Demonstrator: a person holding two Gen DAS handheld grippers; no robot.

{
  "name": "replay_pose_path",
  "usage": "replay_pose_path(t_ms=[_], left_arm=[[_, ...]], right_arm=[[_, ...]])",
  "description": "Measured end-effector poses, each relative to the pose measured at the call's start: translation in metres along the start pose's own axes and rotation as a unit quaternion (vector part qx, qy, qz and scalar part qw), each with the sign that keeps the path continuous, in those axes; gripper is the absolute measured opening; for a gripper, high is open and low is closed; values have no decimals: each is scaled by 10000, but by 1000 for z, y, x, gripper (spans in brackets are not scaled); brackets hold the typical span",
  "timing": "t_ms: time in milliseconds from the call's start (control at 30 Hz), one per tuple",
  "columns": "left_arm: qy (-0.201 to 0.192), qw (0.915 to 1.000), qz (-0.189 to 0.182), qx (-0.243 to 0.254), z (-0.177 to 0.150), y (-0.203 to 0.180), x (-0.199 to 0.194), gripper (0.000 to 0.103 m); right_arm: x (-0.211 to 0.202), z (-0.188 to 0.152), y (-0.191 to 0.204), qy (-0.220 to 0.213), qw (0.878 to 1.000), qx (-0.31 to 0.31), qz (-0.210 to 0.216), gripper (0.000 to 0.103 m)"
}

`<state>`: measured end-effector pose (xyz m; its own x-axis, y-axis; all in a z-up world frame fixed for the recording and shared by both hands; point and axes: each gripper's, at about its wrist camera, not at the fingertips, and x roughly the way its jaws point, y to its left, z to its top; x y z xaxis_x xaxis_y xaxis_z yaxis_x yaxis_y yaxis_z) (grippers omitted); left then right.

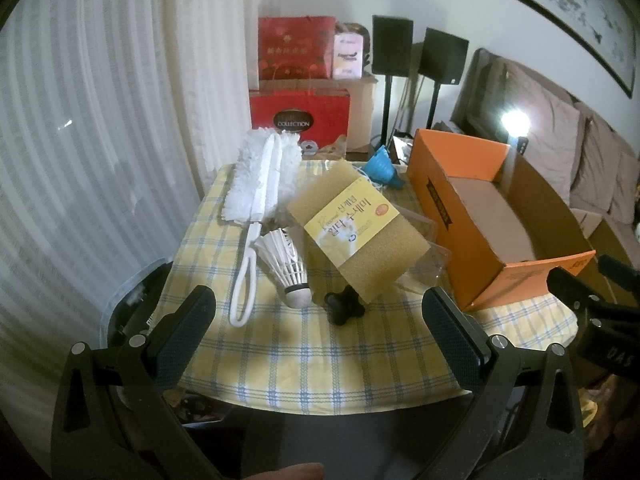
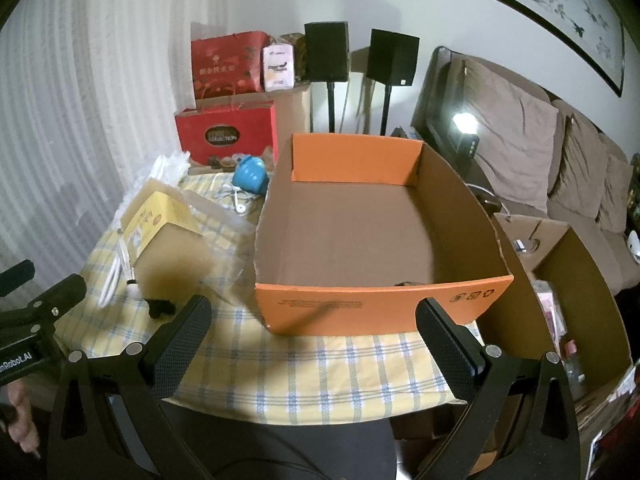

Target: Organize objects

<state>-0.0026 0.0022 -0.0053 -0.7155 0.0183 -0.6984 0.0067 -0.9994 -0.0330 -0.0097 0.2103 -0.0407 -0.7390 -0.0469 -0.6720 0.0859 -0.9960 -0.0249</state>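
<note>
One feather shuttlecock (image 1: 286, 266): light, crushable skirt, grip at cork; left gripper (image 1: 316, 334) and right gripper (image 2: 314, 336) both spread apart, empty.

Bare tablecloth (image 1: 304, 360) before the sponge (image 1: 360, 236), shuttlecock (image 1: 286, 266) and black knob (image 1: 342, 308); orange box (image 2: 380, 304) apparently empty (near corner hidden).

On the checked table: one orange box (image 2: 380, 304), one packaged sponge (image 1: 352, 236), one white duster (image 1: 260, 172), one shuttlecock (image 1: 286, 270), one black knob (image 1: 344, 306), one blue funnel (image 1: 382, 166); behind, two black speakers (image 2: 326, 52) on stands
</note>
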Motion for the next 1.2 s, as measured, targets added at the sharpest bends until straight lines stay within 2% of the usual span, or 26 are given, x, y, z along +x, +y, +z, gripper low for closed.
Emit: replay_pose_path(t_ms=[700,900,1200], left_arm=[[-8,10000,34,-28,0,4,1,103],[-136,9995,249,-145,-2,29,6,103],[1,9986,229,-479,-2,69,17,103]], right_arm=[[2,0,4,26,9999,-105,92,103],[6,1,16,-47,9987,-278,431,103],[25,11,55,-166,9936,-758,823,103]])
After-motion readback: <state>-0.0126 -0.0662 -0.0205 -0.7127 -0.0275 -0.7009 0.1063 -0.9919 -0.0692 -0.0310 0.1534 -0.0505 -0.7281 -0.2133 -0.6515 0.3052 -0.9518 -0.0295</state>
